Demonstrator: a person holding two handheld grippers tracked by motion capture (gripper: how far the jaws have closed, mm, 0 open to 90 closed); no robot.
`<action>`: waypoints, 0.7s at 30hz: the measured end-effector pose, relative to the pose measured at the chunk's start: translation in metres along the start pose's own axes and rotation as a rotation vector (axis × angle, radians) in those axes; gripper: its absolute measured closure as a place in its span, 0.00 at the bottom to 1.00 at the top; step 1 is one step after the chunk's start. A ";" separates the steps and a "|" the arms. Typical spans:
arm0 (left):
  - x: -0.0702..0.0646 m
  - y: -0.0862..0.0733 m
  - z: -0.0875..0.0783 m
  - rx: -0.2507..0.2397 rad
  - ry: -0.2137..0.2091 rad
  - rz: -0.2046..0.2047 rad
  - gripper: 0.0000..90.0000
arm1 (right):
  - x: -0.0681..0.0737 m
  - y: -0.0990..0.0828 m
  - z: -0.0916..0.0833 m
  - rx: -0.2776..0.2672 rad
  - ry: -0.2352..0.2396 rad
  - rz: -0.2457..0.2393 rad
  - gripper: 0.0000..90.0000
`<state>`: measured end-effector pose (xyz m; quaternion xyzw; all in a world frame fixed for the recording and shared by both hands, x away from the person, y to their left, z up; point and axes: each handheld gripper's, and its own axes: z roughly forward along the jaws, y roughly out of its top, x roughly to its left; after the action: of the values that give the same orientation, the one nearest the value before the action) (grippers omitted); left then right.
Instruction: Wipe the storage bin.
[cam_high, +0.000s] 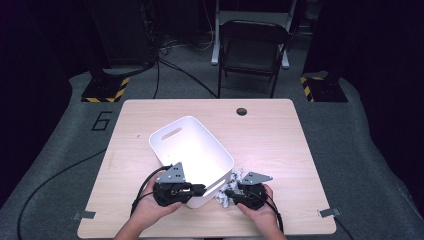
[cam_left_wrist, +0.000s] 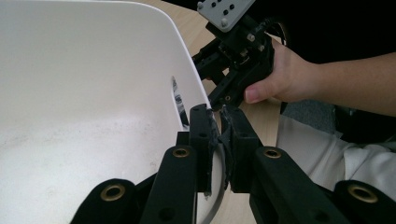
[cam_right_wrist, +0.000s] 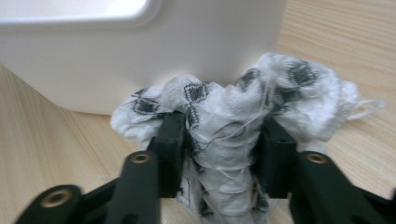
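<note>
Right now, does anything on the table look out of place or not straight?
Two small things. The white bin sits turned at an angle to the table edges, its near wall clamped in the left gripper. The patterned white cloth lies crumpled on the table against the bin's outside wall, between the right gripper jaws.

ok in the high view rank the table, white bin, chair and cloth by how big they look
1. table
2. white bin
3. chair, close to the bin and farther from the camera, so unsure
4. cloth
</note>
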<state>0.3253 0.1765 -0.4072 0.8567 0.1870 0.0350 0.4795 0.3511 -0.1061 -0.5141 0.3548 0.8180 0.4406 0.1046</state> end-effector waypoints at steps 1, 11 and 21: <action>0.000 0.000 0.000 -0.002 0.000 0.001 0.92 | -0.001 0.000 -0.001 -0.003 0.007 0.013 0.70; -0.004 0.002 0.001 0.015 0.031 0.014 0.93 | 0.000 0.006 -0.015 -0.075 0.041 0.046 0.80; -0.006 0.003 0.002 0.023 0.001 0.002 0.93 | 0.015 0.035 -0.063 -0.298 0.058 0.030 0.80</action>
<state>0.3215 0.1715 -0.4048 0.8622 0.1868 0.0340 0.4696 0.3271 -0.1242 -0.4471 0.3348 0.7407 0.5687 0.1260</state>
